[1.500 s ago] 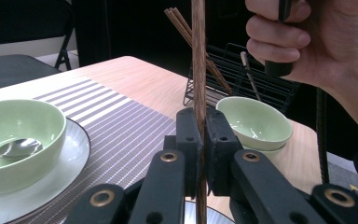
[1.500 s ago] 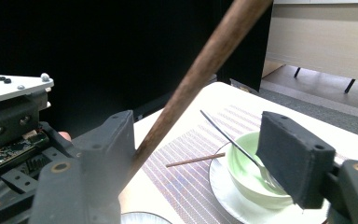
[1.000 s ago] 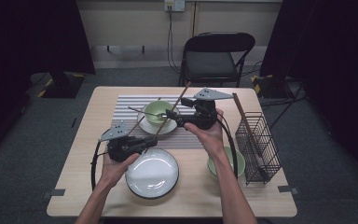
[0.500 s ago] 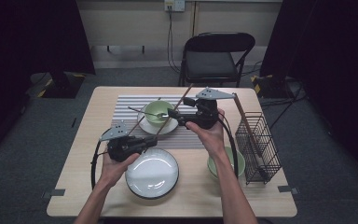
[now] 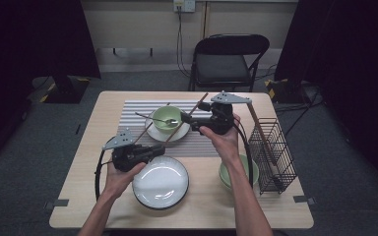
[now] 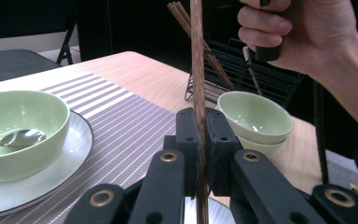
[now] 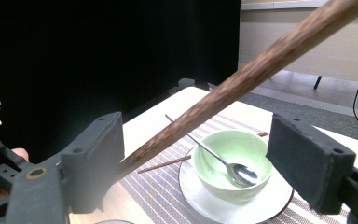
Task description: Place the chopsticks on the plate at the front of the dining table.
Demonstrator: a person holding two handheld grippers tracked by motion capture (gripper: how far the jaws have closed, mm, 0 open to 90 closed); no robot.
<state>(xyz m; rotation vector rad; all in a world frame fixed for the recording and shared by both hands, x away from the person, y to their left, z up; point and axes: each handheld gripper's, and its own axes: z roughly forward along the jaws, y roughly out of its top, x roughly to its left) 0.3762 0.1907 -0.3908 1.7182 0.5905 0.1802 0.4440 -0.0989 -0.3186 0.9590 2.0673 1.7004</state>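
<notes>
My left gripper [image 5: 156,149] is shut on the lower end of a brown wooden chopstick [image 5: 187,117] that slants up and away over the striped placemat [image 5: 133,112]; its pads [image 6: 186,135] clamp the chopstick [image 6: 196,74]. My right gripper [image 5: 188,118] stands higher on the same chopstick [image 7: 242,84]. Its jaws have just been opening and are wide apart, with the stick crossing between them by the left pad [image 7: 95,158]. A green bowl [image 5: 167,118] with a spoon [image 7: 223,161] sits on a white saucer [image 5: 173,135].
A second chopstick [image 5: 145,130] lies on the placemat beside the saucer. A large white plate [image 5: 160,183] sits at the front. Stacked green bowls [image 5: 248,174] stand right of it, next to a black wire rack [image 5: 271,152] holding more chopsticks [image 6: 184,21].
The right gripper's jaws have spread wider around the chopstick and the hand has shifted slightly. The left gripper has stayed where it was, still clamped on the stick.
</notes>
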